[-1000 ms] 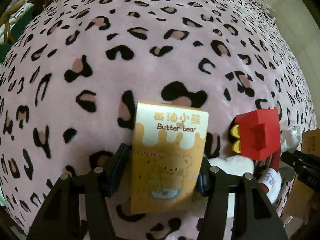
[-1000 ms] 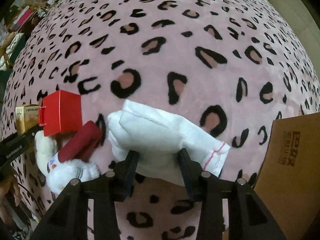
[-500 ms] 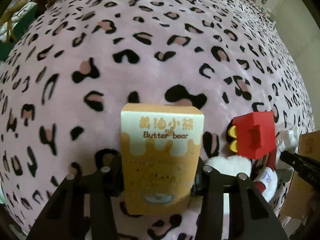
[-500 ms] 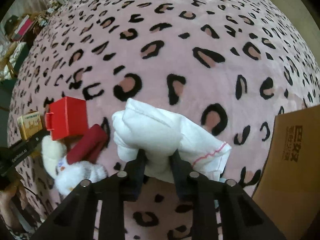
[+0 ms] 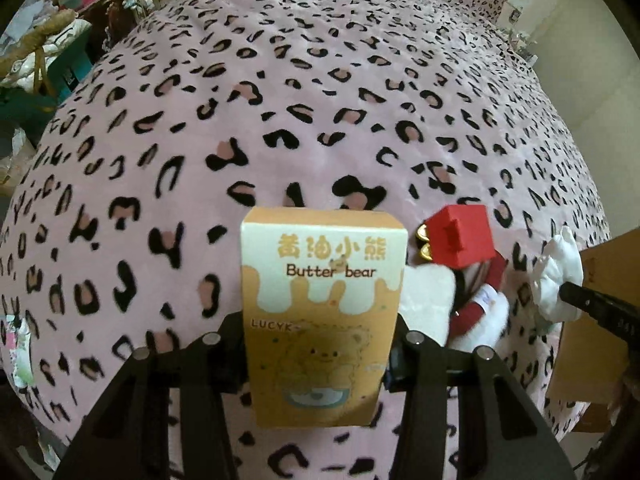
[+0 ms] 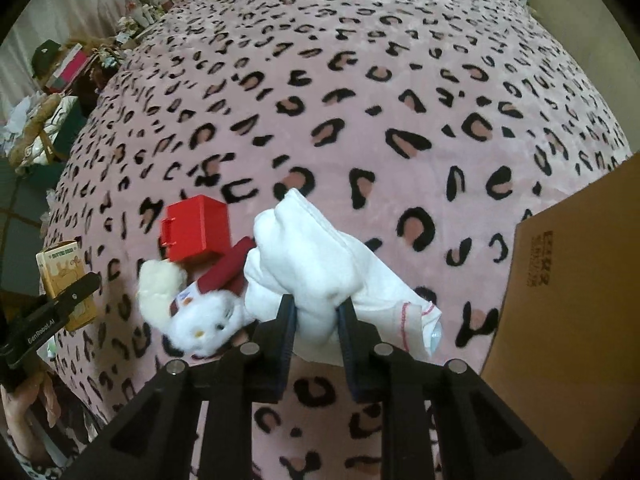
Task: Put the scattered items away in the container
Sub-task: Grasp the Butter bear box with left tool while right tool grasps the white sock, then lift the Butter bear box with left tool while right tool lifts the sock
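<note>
In the left wrist view, the left gripper (image 5: 320, 344) holds the Butter bear box (image 5: 322, 312) by its two narrow sides. The box stands upright between the fingers, its long axis along them, and it seems lifted off the pink leopard blanket (image 5: 240, 120). The cardboard container (image 5: 592, 320) lies to the right of this gripper, at the picture's edge, partly hidden by the other gripper's black finger. Between box and container I count one red toy box (image 5: 460, 236), one white plush toy (image 5: 432, 300) with a dark red part, and one white cloth (image 5: 556, 272).

In the right wrist view, the right gripper (image 6: 316, 320) is closed tight on the white cloth (image 6: 320, 256), pinching a bunched fold; the rest hangs to the right, its long axis running from upper left to lower right. The cardboard container (image 6: 568, 300) is just to the right of this gripper, so the right hand is clearly the nearer one, and I judge its coming move is a short carry to the right. The inside of the container is not visible. Here too I count one red toy box (image 6: 196, 228), one plush toy (image 6: 192, 312), one yellow box (image 6: 64, 280) in the left gripper (image 6: 52, 320), and one container. So two items are held and two remain on the blanket.
</note>
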Action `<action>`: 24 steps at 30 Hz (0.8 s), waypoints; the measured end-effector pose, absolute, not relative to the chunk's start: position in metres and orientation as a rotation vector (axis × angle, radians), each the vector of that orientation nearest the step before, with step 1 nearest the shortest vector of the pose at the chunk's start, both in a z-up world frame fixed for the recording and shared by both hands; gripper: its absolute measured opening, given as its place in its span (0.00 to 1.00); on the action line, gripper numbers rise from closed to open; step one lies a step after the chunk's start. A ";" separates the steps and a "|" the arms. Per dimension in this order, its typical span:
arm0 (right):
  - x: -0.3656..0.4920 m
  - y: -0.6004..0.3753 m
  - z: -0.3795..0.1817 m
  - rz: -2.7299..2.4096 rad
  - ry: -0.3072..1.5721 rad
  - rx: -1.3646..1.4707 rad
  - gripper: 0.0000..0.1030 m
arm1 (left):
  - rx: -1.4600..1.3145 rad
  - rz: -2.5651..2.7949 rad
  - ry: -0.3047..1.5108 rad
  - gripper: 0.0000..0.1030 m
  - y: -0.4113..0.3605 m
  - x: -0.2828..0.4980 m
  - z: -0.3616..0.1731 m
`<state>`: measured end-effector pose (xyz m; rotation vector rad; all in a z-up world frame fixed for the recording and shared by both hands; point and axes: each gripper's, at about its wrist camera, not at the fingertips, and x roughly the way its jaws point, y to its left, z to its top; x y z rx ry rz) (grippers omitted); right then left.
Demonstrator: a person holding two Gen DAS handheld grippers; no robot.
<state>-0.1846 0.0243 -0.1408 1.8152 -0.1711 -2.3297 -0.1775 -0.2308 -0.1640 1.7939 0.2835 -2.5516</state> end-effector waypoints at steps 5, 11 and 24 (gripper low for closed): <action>-0.163 0.027 -0.121 -2.345 -0.152 1.777 0.21 | 1.793 -2.579 0.256 0.46 -0.228 -0.148 -0.144; -0.137 0.025 -0.094 -2.358 -0.120 1.721 0.21 | 1.801 -2.619 0.204 0.46 -0.208 -0.125 -0.122; -0.084 0.033 -0.047 -2.387 -0.101 1.604 0.21 | 1.776 -2.728 0.087 0.46 -0.150 -0.090 -0.073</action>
